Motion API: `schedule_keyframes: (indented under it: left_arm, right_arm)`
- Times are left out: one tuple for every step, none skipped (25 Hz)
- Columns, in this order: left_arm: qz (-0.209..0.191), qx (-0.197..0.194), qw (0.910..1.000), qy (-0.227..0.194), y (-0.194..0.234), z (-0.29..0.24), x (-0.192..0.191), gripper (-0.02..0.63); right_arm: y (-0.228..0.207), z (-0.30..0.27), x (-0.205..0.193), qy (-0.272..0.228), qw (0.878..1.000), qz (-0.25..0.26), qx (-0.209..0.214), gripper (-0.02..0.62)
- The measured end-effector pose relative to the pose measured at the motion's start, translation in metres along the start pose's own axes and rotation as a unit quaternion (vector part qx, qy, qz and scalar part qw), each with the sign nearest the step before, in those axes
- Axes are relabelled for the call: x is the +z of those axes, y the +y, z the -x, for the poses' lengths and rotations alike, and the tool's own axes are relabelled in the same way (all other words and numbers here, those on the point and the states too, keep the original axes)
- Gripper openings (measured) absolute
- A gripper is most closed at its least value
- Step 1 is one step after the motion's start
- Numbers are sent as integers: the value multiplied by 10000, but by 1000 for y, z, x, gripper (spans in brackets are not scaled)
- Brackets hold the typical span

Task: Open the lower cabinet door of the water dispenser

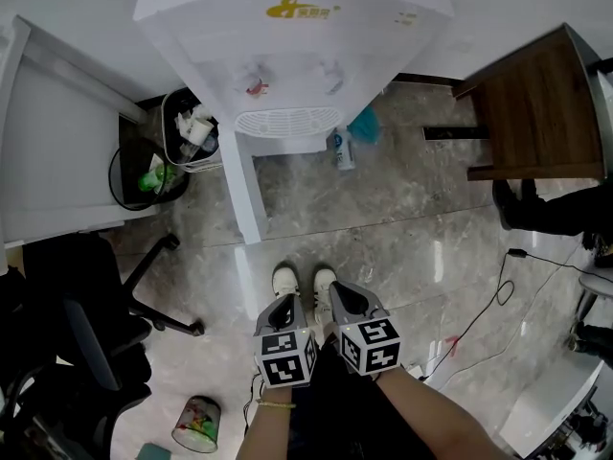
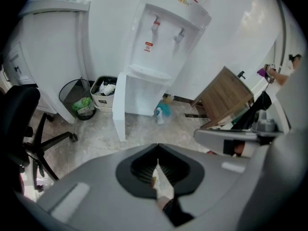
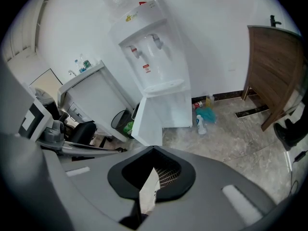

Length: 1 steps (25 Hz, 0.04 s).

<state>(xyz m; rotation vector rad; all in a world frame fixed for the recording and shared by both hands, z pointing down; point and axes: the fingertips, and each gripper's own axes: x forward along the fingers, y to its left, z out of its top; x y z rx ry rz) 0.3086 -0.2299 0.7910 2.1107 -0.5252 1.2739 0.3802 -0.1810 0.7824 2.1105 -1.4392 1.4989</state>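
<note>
We count one water dispenser; two waste bins just left of it; one spray bottle right of its base; one wooden table further right; two grippers before it.

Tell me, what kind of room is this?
Probably an office, or a break corner in one. A white floor-standing water dispenser stands against the wall, with a black swivel chair and a black wire-mesh waste bin nearby.

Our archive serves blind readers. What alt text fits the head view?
A white water dispenser stands with its lower cabinet door swung open. The left gripper and right gripper, both shut and empty, hang above the person's white shoes, short of the door.
</note>
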Motion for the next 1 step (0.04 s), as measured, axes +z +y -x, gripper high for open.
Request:
schedule_keyframes:
  left_arm:
    - [5,-1,10000,4,0,-1,0,8]
  right_arm:
    - [0,-1,0,1,10000,-6,0,-3]
